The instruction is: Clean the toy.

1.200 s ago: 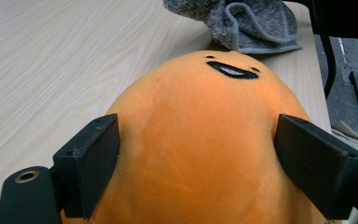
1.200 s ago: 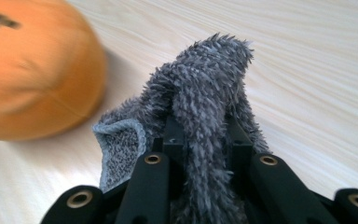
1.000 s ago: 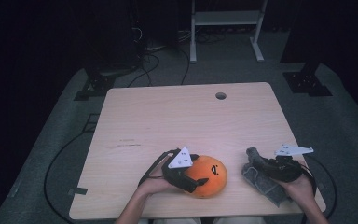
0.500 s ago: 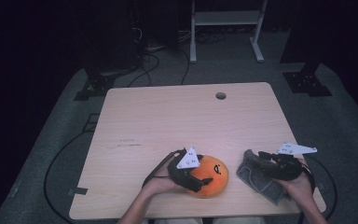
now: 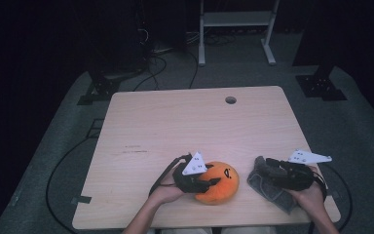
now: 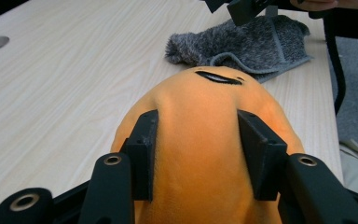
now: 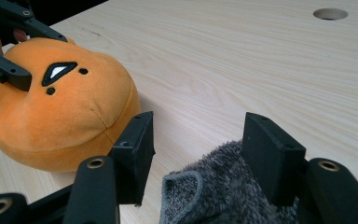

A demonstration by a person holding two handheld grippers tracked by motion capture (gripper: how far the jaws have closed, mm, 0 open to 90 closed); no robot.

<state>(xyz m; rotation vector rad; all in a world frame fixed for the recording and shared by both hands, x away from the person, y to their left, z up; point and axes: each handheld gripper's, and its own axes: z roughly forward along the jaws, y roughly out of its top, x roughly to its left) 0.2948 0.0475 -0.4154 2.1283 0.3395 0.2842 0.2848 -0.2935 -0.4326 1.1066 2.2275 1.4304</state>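
Table (image 5: 175, 126): orange plush (image 5: 221, 187), grey cloth (image 5: 268, 187)

Light wooden table (image 5: 175, 126), bare across its far half. Round cable hole (image 5: 231, 100) near table's far edge, right of centre. Beyond table: white metal stand (image 5: 236, 29) on grey floor. Left of stand, tangled dark cables (image 5: 160, 53), possibly beside a black base; too dim to tell.

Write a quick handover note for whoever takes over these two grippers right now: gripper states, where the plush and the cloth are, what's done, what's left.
Left gripper: jaws have just closed on the orange plush, which sits on the table near its front edge.
Right gripper: open, jaws either side of the grey fuzzy cloth, not pinching it.
Done: plush gripped.
Left: probably close on the cloth; nothing lifted yet.
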